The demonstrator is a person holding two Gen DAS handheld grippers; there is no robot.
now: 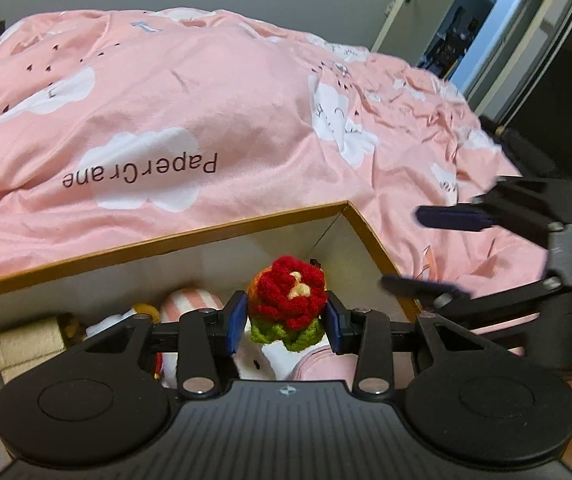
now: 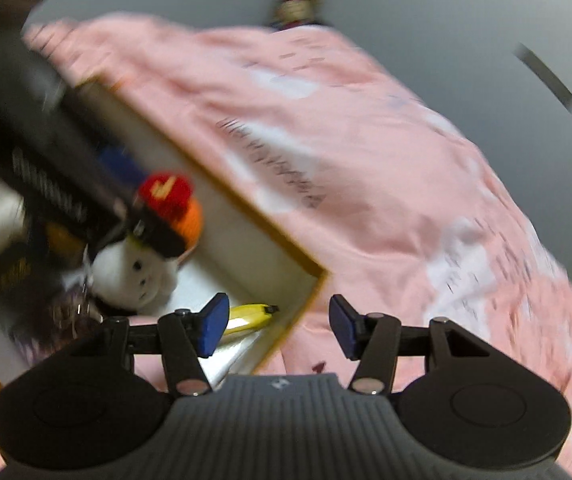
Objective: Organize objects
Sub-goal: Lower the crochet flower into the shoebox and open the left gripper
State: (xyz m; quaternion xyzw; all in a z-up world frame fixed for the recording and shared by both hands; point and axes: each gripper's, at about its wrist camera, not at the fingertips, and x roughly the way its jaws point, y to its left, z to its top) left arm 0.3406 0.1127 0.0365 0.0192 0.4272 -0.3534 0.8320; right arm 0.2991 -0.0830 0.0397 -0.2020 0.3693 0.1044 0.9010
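My left gripper (image 1: 286,320) has its fingers (image 1: 236,320) closed on a crocheted flower (image 1: 288,300), red on top with a green base, and holds it over the open cardboard box (image 1: 166,240) that sits on the bed. Under the flower the box is already crowded: a white plush toy (image 1: 256,362) lies directly below, a pink-and-white striped piece (image 1: 190,300) beside it, and a pale fabric roll (image 1: 26,344) against the near left wall. A yellow banana (image 2: 248,316) rests in the box's corner.

My right gripper (image 2: 279,330) hangs past the box's right edge, above the pink duvet (image 1: 206,100) with white clouds and the words "Paper Crane". Its blue fingers (image 2: 214,326) stand apart with nothing between them. It is well clear of the flower, though its arm reaches close by my left gripper's right side.

A door (image 1: 402,4) stands ajar beyond the bed's far corner. The right view is smeared with blur.
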